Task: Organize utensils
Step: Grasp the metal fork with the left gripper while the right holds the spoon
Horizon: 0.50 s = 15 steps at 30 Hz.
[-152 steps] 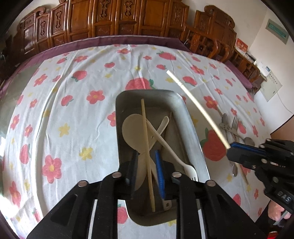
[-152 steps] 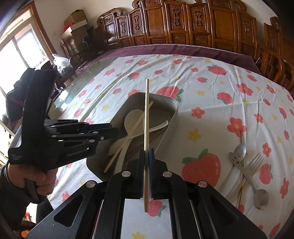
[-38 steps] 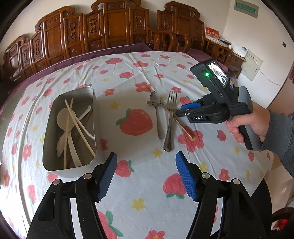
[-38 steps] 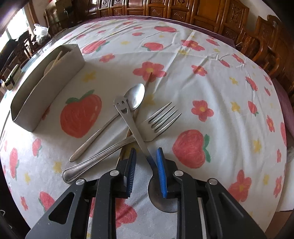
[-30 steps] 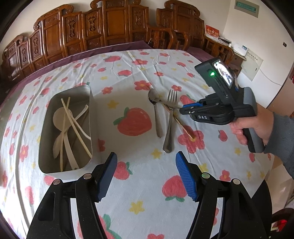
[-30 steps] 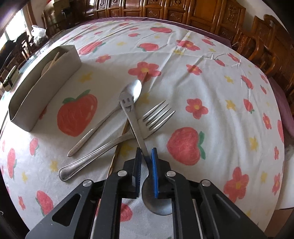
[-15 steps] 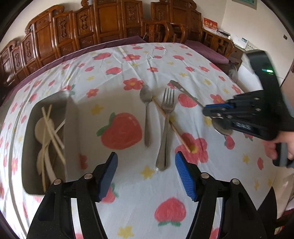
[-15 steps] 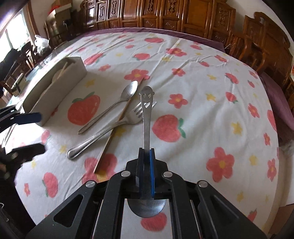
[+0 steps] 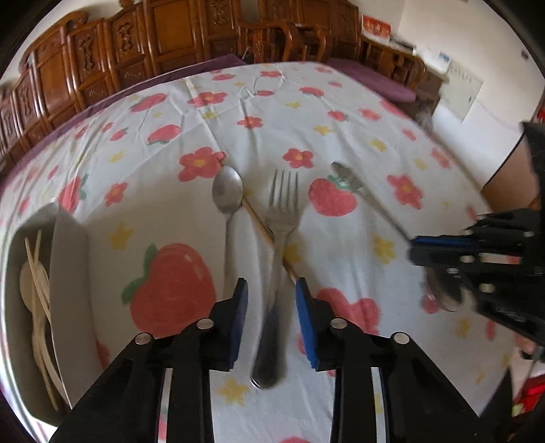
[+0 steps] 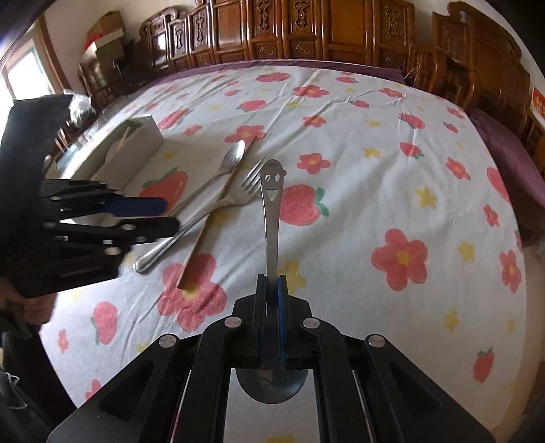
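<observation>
At far left the grey metal tray [image 9: 64, 259] held pale utensils, the left claw [image 9: 271, 289] stood spread astride the steel fork's handle [image 9: 277, 259] on the counter, apparently for pickup, and the right claw [image 10: 271, 283] pinched a smiley-handled steel spoon [image 10: 271, 211] aloft, presumably for transfer.

A home dining room. A large table [image 10: 391, 143] wears a white cloth [image 9: 340, 112] printed with strawberries and red flowers. Carved dark-wood chairs [image 10: 477, 61] ring it from 9 to 3 o'clock, and carved wooden panels [image 10: 306, 30] line the far wall at 12. Cardboard boxes [image 10: 105, 30] are stacked by a window [image 10: 20, 75] at 10 o'clock.
</observation>
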Each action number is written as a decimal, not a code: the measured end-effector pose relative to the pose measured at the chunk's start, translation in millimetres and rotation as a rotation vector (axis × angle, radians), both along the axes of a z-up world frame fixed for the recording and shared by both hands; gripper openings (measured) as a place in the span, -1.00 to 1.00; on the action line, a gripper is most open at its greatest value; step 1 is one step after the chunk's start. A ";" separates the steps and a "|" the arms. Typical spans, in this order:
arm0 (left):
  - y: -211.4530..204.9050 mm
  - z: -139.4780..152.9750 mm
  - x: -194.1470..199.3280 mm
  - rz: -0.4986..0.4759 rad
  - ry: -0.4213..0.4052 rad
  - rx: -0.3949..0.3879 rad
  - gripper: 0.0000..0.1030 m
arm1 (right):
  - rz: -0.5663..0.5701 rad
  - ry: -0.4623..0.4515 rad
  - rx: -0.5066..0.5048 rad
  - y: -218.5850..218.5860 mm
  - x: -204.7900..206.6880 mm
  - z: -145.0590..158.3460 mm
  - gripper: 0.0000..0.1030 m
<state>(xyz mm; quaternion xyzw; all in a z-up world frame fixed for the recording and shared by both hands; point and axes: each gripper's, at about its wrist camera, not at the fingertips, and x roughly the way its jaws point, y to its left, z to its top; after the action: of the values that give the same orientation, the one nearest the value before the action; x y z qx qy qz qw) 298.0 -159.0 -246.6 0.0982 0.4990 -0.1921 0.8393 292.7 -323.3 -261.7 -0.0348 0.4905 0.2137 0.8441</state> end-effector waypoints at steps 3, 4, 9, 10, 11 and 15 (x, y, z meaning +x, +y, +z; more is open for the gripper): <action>-5.6 -4.8 8.3 -0.028 0.013 0.023 -0.64 | -0.002 -0.001 0.005 -2.0 -1.2 0.0 -0.87; -6.9 -6.2 10.7 -0.032 0.025 0.021 -0.64 | -0.004 -0.001 0.005 -2.4 -1.1 0.3 -0.87; -10.1 -13.2 19.6 -0.039 0.049 0.004 -0.63 | -0.020 -0.003 0.016 -7.2 -2.0 1.8 -0.87; -10.3 -13.3 21.0 -0.039 0.054 -0.001 -0.63 | -0.023 -0.003 0.020 -7.6 -2.7 1.9 -0.87; -11.1 -13.4 21.8 -0.041 0.055 0.001 -0.63 | -0.024 -0.003 0.023 -8.1 -3.7 1.6 -0.87; -10.4 -13.2 24.7 -0.045 0.067 -0.004 -0.63 | -0.024 0.002 0.035 -7.5 -6.3 -0.1 -0.87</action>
<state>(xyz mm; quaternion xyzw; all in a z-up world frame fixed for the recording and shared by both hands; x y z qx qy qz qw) 322.7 -169.4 -259.8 0.1014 0.5240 -0.2152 0.8178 286.4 -330.8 -261.8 -0.0137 0.4879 0.2120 0.8466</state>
